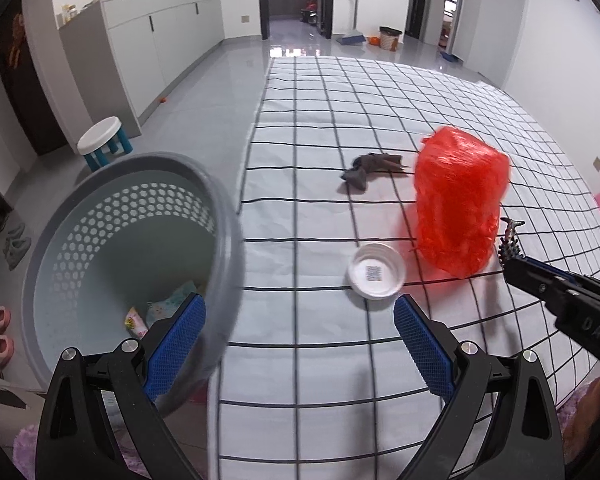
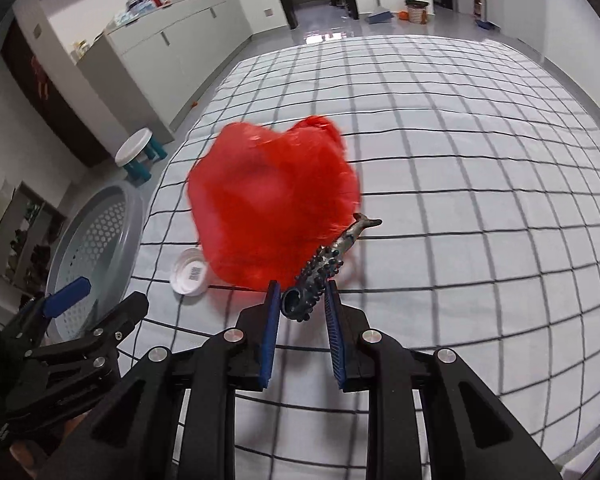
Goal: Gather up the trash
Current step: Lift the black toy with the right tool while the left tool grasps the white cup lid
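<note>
My right gripper [image 2: 302, 289] is shut on the thick end of a dark, knobbly fish-shaped toy [image 2: 334, 251], held just above the checked bed sheet [image 2: 480, 208]. In the left wrist view this gripper [image 1: 510, 264] comes in from the right with the toy [image 1: 510, 236] sticking up. A red plastic bag [image 1: 460, 200] [image 2: 272, 200], blurred, stands right behind the toy. Near it lie a white bowl [image 1: 376, 272] [image 2: 190, 272] and a dark rag [image 1: 374, 168]. My left gripper [image 1: 300, 308] [image 2: 100, 298] is open, straddling the rim of a grey perforated basket [image 1: 100, 240] [image 2: 96, 240].
Wrappers [image 1: 160, 308] lie in the bottom of the basket, which stands tilted at the bed's left edge. On the floor to the left are a white stool [image 1: 100, 136] and pink slippers [image 1: 0, 332]. Cabinets [image 1: 160, 40] line the far left wall.
</note>
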Tool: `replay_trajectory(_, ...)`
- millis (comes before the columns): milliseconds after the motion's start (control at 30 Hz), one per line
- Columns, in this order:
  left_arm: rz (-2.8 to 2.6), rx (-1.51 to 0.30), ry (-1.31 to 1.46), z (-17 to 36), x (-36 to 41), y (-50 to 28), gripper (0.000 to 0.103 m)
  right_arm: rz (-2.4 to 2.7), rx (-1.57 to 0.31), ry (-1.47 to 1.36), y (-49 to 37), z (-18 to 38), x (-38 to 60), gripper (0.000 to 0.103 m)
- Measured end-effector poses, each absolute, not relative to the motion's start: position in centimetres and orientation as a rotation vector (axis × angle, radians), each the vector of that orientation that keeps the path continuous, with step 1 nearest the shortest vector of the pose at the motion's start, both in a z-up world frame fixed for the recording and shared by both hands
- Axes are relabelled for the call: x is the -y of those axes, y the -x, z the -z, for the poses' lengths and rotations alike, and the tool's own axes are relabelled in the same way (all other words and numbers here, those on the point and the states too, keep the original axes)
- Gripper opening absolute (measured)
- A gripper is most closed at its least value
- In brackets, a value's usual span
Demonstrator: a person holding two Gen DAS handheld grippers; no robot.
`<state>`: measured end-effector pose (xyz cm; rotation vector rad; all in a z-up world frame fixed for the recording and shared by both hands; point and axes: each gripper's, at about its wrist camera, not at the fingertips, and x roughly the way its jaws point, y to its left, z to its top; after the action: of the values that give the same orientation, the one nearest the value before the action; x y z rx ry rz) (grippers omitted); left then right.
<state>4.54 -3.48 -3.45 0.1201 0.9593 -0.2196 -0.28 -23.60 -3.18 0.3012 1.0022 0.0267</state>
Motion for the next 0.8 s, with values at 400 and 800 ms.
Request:
replay_trajectory(400, 0.234, -1.000, -0.126, 5.2, 5.8, -6.0, 0.093, -0.014, -0.979, -0.340, 1.7, 2.7, 25.8, 0.020)
replay_trajectory(800, 0.222, -1.017, -0.119, 6.4, 6.9, -7.9, 0.091, -0.007, -1.044, -0.335, 1.8, 4.3, 25.7, 0.020)
